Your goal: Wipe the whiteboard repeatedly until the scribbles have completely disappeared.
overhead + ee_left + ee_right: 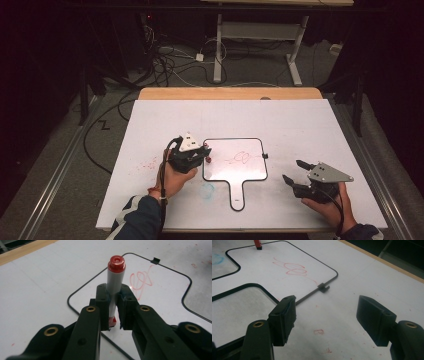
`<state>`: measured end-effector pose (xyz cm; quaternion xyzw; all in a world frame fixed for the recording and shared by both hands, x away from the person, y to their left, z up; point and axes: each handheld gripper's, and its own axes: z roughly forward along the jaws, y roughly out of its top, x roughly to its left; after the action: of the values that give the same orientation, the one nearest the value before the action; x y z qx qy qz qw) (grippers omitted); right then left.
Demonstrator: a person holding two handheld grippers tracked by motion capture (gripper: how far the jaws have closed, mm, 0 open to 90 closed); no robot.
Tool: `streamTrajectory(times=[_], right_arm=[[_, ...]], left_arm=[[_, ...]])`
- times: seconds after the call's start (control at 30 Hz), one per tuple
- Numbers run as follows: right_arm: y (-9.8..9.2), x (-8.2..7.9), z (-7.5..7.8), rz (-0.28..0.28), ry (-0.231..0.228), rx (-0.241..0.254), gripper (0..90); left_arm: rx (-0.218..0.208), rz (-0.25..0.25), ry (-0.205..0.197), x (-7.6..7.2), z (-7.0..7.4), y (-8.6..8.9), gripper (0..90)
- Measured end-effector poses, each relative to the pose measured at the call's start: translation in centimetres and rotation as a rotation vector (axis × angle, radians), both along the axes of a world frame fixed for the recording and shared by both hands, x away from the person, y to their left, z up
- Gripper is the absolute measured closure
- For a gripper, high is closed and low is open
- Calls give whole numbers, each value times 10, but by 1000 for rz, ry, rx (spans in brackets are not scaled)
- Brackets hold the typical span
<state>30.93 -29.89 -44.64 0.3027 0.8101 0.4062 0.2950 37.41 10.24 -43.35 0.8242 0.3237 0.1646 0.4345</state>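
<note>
The left hand-held gripper (115,315) clenches a white marker with a red cap (115,282) at the left edge of the black-rimmed handled whiteboard (250,170) mid-desk, which bears a red scribble (240,158). The right hand-held gripper (295,172) waits released near the desk's right edge. Likely next: uncapping or more drawing.

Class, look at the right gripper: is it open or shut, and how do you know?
Open. In the right gripper view, the right gripper has its two jaws standing wide apart with only bare white table between them, gripping nothing.
</note>
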Motion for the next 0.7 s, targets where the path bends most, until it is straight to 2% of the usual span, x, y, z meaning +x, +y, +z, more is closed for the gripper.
streamTrajectory(times=[0.13, 0.27, 0.33, 0.47, 0.53, 0.6, 0.7], right_arm=[[2, 0, 0, 1, 0, -4, 331], [3, 0, -1, 8, 2, -7, 331], [3, 0, -1, 9, 5, -8, 332], [3, 0, -1, 10, 5, -8, 331], [2, 0, -1, 8, 5, -7, 332], [2, 0, -1, 9, 6, -7, 332], [2, -1, -1, 7, 4, -10, 332]], left_arm=[[-63, 5, -2, 5, -6, 1, 788], [-90, -21, -31, 9, -10, -14, 789], [-125, -39, -28, 11, -13, -22, 789], [-131, -76, -30, 11, -13, -37, 789], [-117, -81, -35, 10, -12, -40, 789], [-110, -85, -26, 10, -11, -37, 789], [-62, -58, -28, 10, -7, -25, 788]])
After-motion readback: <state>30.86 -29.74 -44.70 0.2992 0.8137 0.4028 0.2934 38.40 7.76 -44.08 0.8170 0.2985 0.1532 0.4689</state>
